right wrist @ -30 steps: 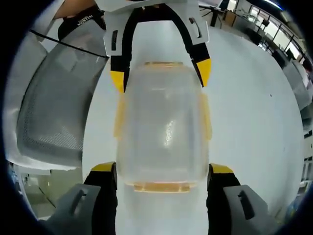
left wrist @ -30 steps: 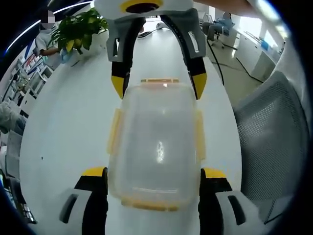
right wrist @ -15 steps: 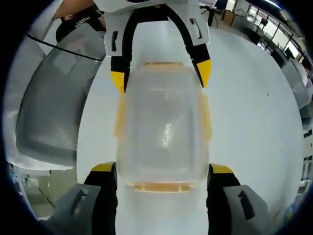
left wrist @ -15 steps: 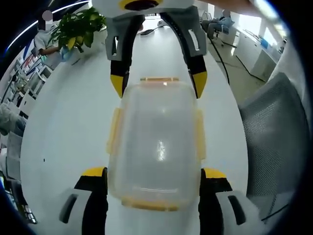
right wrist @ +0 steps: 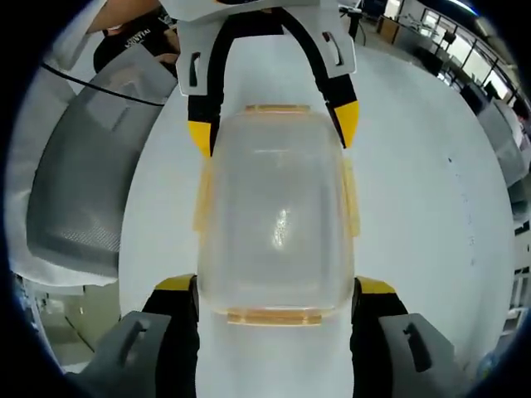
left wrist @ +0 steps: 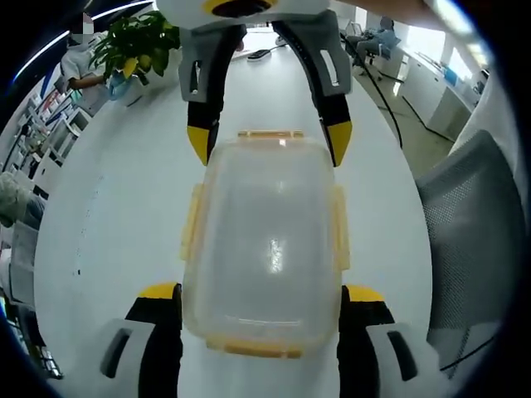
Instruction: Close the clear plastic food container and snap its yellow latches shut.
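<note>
A clear plastic food container with its lid on lies over the white table. Yellow latches sit on its long sides, with more at both ends. I cannot tell whether they are snapped. My left gripper clamps the near end in the left gripper view, its jaws pressed against both corners. The right gripper grips the far end from above. In the right gripper view my right gripper holds the near end and the left gripper the far one.
A grey mesh chair stands beside the table. A potted plant sits at the table's far end, with a person near it. Desks and people show in the background.
The background has slid a little in both views, the chair most of all. The container and both grippers keep the same places relative to each other.
</note>
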Available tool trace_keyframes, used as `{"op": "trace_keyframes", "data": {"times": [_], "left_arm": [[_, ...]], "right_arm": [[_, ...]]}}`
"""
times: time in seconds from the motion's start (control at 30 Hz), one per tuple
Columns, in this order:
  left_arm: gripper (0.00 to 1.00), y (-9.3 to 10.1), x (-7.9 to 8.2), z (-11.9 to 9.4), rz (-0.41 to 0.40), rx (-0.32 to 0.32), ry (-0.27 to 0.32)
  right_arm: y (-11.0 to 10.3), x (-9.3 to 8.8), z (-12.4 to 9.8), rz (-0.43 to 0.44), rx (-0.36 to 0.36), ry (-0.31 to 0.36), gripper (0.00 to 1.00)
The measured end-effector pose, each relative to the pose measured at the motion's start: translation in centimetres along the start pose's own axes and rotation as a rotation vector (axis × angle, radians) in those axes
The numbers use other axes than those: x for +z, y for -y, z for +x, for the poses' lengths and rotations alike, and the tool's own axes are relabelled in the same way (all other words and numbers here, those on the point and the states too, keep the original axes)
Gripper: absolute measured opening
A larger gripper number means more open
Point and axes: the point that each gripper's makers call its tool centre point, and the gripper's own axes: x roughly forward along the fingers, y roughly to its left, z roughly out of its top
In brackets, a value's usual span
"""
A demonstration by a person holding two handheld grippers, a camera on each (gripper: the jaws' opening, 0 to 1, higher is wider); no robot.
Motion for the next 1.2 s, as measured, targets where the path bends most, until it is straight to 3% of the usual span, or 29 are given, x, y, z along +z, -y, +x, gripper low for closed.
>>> {"op": "trace_keyframes", "data": {"times": [0.57, 1.2], "left_arm": [[0.76, -2.4, -0.3, 0.3, 0.003, 0.002, -0.010], [0.77, -2.8, -0.4, 0.4, 0.005, 0.007, -0.011]], "right_arm": [[2.5, 0.5, 0.0, -0.001, 0.003, 0.006, 0.72], [2.8, 0.5, -0.1, -0.002, -0.002, 0.003, 0.72]]}}
